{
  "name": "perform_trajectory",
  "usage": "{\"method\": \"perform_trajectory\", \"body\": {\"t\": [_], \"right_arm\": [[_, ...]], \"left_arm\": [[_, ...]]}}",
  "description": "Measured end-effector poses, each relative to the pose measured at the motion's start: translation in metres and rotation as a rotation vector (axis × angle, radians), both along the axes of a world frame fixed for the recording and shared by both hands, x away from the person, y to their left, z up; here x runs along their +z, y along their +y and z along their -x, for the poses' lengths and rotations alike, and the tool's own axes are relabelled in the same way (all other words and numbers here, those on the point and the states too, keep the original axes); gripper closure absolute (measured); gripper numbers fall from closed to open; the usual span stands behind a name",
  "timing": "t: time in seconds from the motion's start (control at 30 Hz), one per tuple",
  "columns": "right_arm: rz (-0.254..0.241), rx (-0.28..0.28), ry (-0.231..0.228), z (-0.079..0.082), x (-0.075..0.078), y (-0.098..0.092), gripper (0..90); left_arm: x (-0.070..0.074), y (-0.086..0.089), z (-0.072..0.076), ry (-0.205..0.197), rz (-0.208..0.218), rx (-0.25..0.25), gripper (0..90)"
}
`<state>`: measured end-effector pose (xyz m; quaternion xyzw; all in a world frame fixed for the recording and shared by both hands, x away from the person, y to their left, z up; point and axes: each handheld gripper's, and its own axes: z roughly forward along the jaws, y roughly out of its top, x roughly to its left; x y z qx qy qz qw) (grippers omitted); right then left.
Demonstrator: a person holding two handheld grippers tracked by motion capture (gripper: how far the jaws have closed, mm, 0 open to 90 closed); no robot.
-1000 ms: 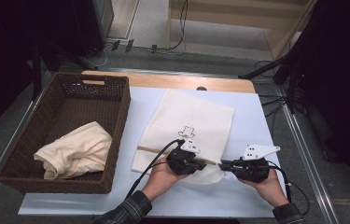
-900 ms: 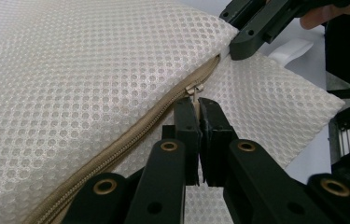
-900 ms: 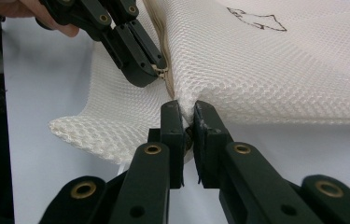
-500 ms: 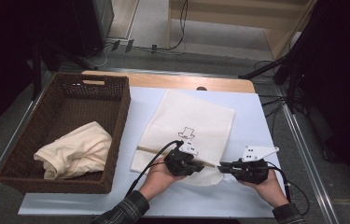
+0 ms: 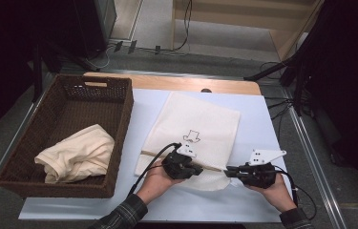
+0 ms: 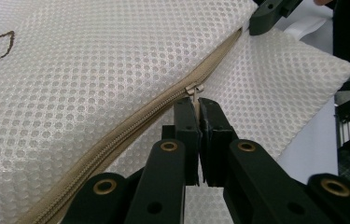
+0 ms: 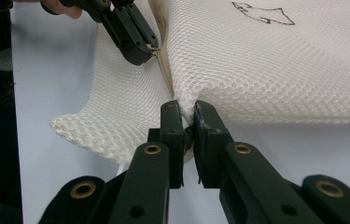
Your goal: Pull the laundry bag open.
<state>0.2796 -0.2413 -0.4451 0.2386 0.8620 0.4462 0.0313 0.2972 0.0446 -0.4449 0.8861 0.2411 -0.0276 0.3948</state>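
A white mesh laundry bag (image 5: 200, 129) with a beige zipper (image 6: 116, 140) lies flat on the pale blue counter (image 5: 262, 210), right of the brown wicker basket (image 5: 119, 124) holding a crumpled cream cloth (image 5: 76, 152). The left tool (image 6: 197, 103) is clamped tight on the small metal zipper pull (image 6: 193, 90) near the bag's near edge. The right tool (image 7: 187, 112) — just right of it — pinches the bag's mesh at the zipper's end, puckering the fabric up between its closed jaws.
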Motion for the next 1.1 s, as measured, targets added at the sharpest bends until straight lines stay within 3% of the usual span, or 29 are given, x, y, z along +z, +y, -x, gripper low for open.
{"method": "perform_trajectory", "body": {"t": [0.2, 0.27, 0.37, 0.4, 0.43, 0.47, 0.5, 0.57, 0.8, 0.83, 0.87, 0.9, 0.93, 0.97, 1.0, 1.1], "right_arm": [[-0.012, 0.01, 0.008, 0.0, 0.0, 0.001, 83.9], [-0.013, 0.017, 0.006, 0.001, 0.001, 0.002, 84.1], [0.004, 0.024, -0.004, 0.002, 0.001, 0.005, 84.3], [0.006, 0.022, -0.001, 0.003, 0.002, 0.006, 84.5], [0.015, 0.017, -0.008, 0.003, 0.002, 0.005, 84.6], [0.012, 0.008, -0.011, 0.003, 0.003, 0.002, 84.6], [-0.009, 0.002, -0.001, 0.002, 0.003, -0.001, 84.6], [-0.002, 0.001, 0.0, 0.002, 0.003, 0.0, 84.5], [-0.013, 0.017, 0.0, 0.003, 0.002, 0.001, 84.4], [-0.018, 0.02, -0.002, 0.003, 0.003, 0.001, 84.4], [-0.015, 0.022, -0.005, 0.003, 0.003, 0.002, 84.6], [0.005, 0.017, -0.015, 0.004, 0.003, 0.002, 84.6], [0.008, 0.008, -0.017, 0.003, 0.003, 0.0, 84.6], [-0.002, 0.002, -0.01, 0.003, 0.003, -0.004, 84.6], [-0.017, 0.001, -0.004, 0.002, 0.003, -0.005, 84.6], [0.007, 0.001, -0.008, 0.003, 0.003, -0.005, 84.6]], "left_arm": [[0.004, 0.003, 0.005, -0.012, -0.012, -0.008, 88.0], [0.003, 0.004, 0.004, 0.001, -0.01, 0.002, 88.1], [0.0, 0.003, 0.003, -0.005, -0.029, 0.013, 88.2], [-0.001, 0.004, 0.002, -0.027, -0.061, 0.031, 88.2], [-0.002, 0.009, -0.001, -0.018, -0.055, 0.047, 88.2], [-0.002, 0.015, -0.004, 0.02, -0.015, 0.054, 88.2], [-0.001, 0.016, -0.004, 0.014, -0.003, 0.054, 88.2], [0.002, 0.015, 0.0, -0.013, -0.03, 0.038, 88.1], [0.001, 0.021, 0.002, -0.009, -0.014, 0.032, 88.0], [0.001, 0.021, 0.002, -0.016, -0.018, 0.034, 88.1], [0.001, 0.021, 0.001, -0.045, -0.069, 0.059, 88.2], [-0.002, 0.026, -0.001, -0.03, -0.069, 0.072, 88.1], [-0.003, 0.032, -0.004, 0.004, -0.029, 0.075, 88.2], [-0.001, 0.033, -0.003, 0.009, -0.015, 0.074, 88.1], [0.001, 0.032, 0.0, -0.018, -0.041, 0.065, 88.1], [-0.002, 0.039, -0.002, -0.018, -0.065, 0.092, 88.1]]}}
